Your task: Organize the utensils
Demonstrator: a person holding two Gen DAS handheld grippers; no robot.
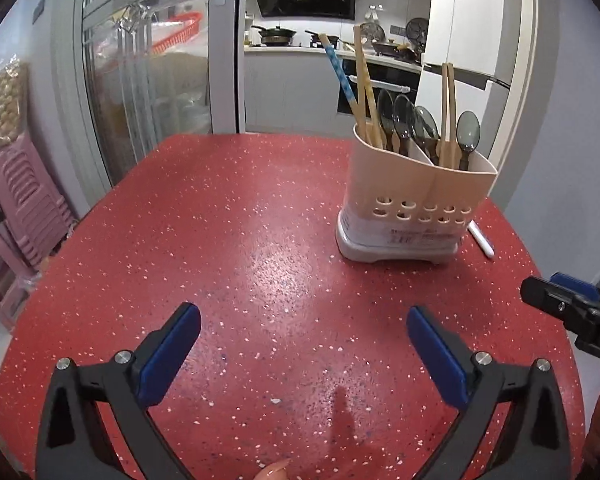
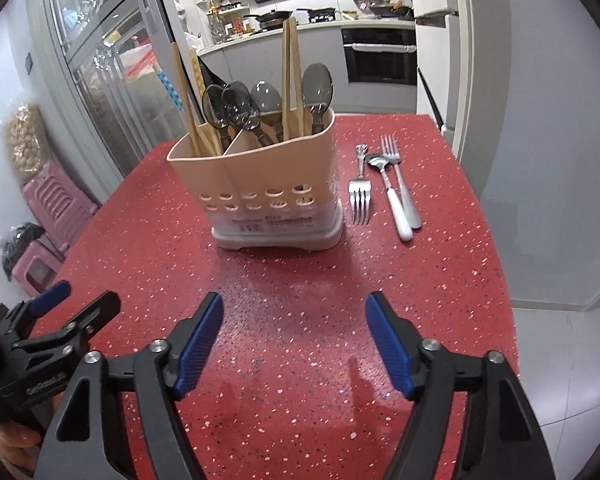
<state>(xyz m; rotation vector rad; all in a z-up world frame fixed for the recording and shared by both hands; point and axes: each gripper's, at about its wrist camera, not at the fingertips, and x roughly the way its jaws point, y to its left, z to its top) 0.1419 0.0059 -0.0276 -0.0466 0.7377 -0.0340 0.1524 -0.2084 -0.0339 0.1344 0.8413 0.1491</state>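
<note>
A beige two-compartment utensil holder [image 1: 412, 196] [image 2: 260, 176] stands on the red speckled table [image 1: 236, 240] [image 2: 440, 280]. It holds dark spoons [image 2: 260, 100], wooden chopsticks [image 2: 290, 76] and a blue dotted stick [image 1: 342, 76]. Right of the holder lie a short fork [image 2: 361, 196], a white-handled spoon [image 2: 392, 196] and a longer fork [image 2: 402, 188]. In the left wrist view only the white handle [image 1: 480, 238] shows past the holder. My left gripper [image 1: 303, 314] [image 2: 84, 296] is open over bare table, nothing between its pads. My right gripper [image 2: 295, 304] [image 1: 552, 284] is open too, near the holder's front.
Stacked pink stools [image 1: 24, 200] [image 2: 56, 200] stand on the floor left of the table. A glass door [image 1: 148, 80] is behind them, and a kitchen counter [image 2: 300, 28] lies beyond. The table's right edge [image 2: 500, 240] drops to grey floor tiles.
</note>
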